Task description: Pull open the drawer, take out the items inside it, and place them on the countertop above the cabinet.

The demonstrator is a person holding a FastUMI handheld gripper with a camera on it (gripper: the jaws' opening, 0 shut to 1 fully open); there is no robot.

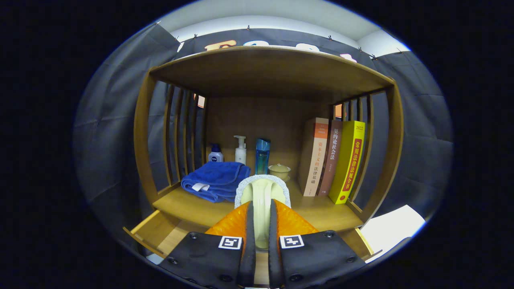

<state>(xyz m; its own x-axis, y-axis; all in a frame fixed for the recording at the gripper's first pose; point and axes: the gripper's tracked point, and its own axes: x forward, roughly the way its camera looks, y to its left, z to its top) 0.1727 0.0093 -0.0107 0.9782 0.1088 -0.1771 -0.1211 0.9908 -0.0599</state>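
Observation:
My gripper (261,204) is shut on a pale green item with a fuzzy grey rim (262,188); both fingers press its narrow part and its rounded head sticks out ahead of the tips. The item hangs over the front of the wooden countertop (188,206), between a folded blue towel (215,180) and the books. Below the fingers the drawer (150,233) stands pulled open; its light wooden sides show on either side, and its inside is mostly hidden by the gripper.
At the back of the countertop stand a small blue-capped bottle (215,154), a white pump bottle (240,150), a teal bottle (262,156) and a lidded cup (280,171). Three books (333,160) lean at the right. Slatted sides and a shelf top enclose the space. A white sheet (391,230) lies right.

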